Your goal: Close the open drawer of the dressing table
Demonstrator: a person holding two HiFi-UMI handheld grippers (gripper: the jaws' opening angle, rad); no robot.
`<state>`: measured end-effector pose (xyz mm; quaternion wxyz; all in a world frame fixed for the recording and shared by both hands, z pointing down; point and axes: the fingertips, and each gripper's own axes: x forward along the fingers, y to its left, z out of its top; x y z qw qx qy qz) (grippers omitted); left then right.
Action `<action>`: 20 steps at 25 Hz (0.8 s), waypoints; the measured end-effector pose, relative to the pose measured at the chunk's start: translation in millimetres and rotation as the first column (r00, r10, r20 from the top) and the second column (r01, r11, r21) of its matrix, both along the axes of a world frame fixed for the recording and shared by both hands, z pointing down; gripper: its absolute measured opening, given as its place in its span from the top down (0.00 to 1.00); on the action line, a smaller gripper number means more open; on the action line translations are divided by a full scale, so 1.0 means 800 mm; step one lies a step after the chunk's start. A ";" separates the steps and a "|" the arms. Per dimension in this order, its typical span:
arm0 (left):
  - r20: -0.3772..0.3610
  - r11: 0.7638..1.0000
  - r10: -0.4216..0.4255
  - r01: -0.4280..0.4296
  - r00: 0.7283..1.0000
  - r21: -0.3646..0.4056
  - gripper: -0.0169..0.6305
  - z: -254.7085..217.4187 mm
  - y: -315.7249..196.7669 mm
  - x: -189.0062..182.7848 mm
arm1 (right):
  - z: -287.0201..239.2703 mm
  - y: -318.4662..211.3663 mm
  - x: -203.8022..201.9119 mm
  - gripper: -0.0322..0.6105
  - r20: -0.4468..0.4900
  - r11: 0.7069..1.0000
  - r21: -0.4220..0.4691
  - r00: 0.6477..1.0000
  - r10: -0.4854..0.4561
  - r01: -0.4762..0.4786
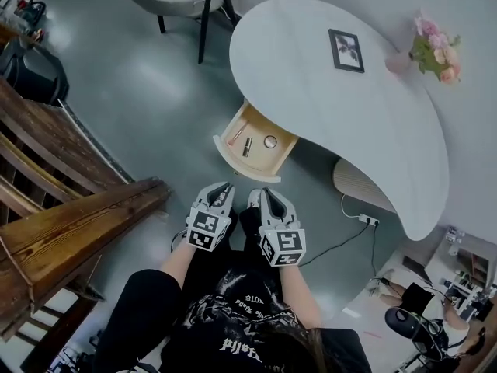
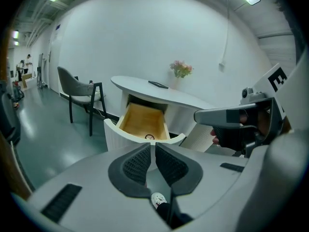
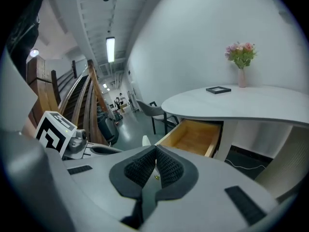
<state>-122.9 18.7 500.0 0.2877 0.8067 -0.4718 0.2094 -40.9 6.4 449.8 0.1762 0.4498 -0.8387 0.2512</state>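
This looks like the approach step: the drawer [image 1: 242,164] stands pulled out under the table [image 1: 349,107], at the centre of the frame. Left gripper [image 1: 224,190] and right gripper [image 1: 268,196], below it, have their jaws together and empty. The next move is probably a push on its curved white front. Inside it is pale wood.

Drawer [image 1: 258,158]: pale bare wood inside, matt; front white, matt. Counter [image 1: 311,61] top: smooth, white, low sheen. Floor [image 1: 147,92]: grey-green, glossy, throws back light. Stair rails [image 1: 70,216]: dark wood, grain showing, slight sheen. Left gripper [image 2: 154,146] shell: matt grey plastic; pads [image 2: 136,164] black, dimpled.
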 end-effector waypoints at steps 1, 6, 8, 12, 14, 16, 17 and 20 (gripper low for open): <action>0.005 1.000 0.010 -0.010 1.000 -0.004 0.93 0.004 -0.002 0.002 | 0.007 0.002 0.000 0.91 -0.005 1.000 -0.013 1.000 -0.002 0.002; 0.041 0.998 0.033 -0.031 0.999 -0.060 0.89 0.044 0.001 -0.001 | 0.034 0.007 -0.008 0.91 0.009 0.999 -0.052 1.000 0.009 -0.009; 0.031 0.996 0.025 -0.022 0.999 -0.083 0.83 0.059 0.003 0.000 | 0.042 0.009 -0.011 0.91 0.013 0.998 -0.058 1.000 0.004 -0.003; 0.019 0.996 -0.010 0.012 1.000 -0.092 0.79 0.088 -0.009 0.000 | 0.063 0.009 -0.012 0.91 0.017 0.998 -0.070 1.000 0.003 -0.002; 0.022 0.994 -0.012 0.015 1.000 -0.108 0.76 0.110 -0.013 -0.002 | 0.076 0.011 -0.015 0.91 0.015 0.997 -0.074 1.000 0.003 -0.002; 0.027 0.990 -0.005 0.009 1.000 -0.142 0.75 0.133 -0.010 -0.001 | 0.087 0.016 -0.016 0.91 0.009 0.996 -0.084 1.000 0.002 -0.001; 0.031 0.988 0.000 0.005 1.000 -0.153 0.75 0.142 -0.010 -0.002 | 0.093 0.017 -0.017 0.91 0.008 0.996 -0.089 1.000 0.005 -0.005; 0.043 0.988 0.016 -0.009 0.999 -0.152 0.74 0.160 -0.022 -0.004 | 0.110 0.015 -0.020 0.91 0.014 0.994 -0.103 1.000 0.024 -0.022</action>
